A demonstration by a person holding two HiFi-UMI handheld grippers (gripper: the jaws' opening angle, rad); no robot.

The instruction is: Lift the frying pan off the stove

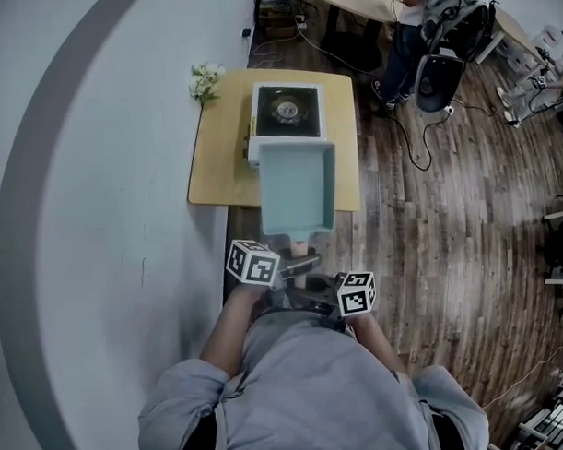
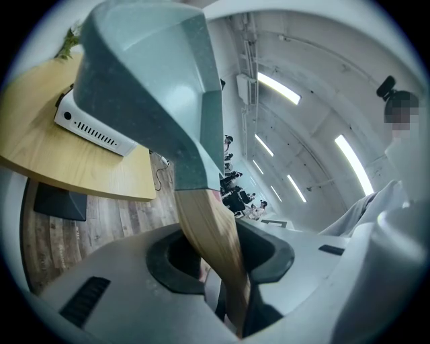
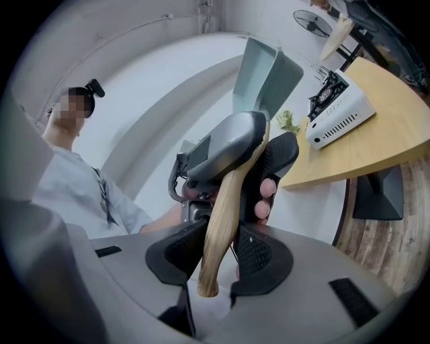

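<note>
The frying pan (image 1: 299, 187) hangs at centre frame, just below the stove (image 1: 288, 111) on the table (image 1: 215, 171). The left gripper (image 2: 216, 262) and right gripper (image 3: 216, 259) have their fingers half closed, clamping the wooden handle (image 3: 225, 201) (smooth, narrow). The pan's forward weight could likely twist it loose.

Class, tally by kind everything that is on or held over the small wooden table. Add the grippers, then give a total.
frying pan: 1
stove: 1
bunch of flowers: 1
grippers: 2 (left gripper, right gripper, both clamped on the pan's wooden handle)
Total: 5
</note>
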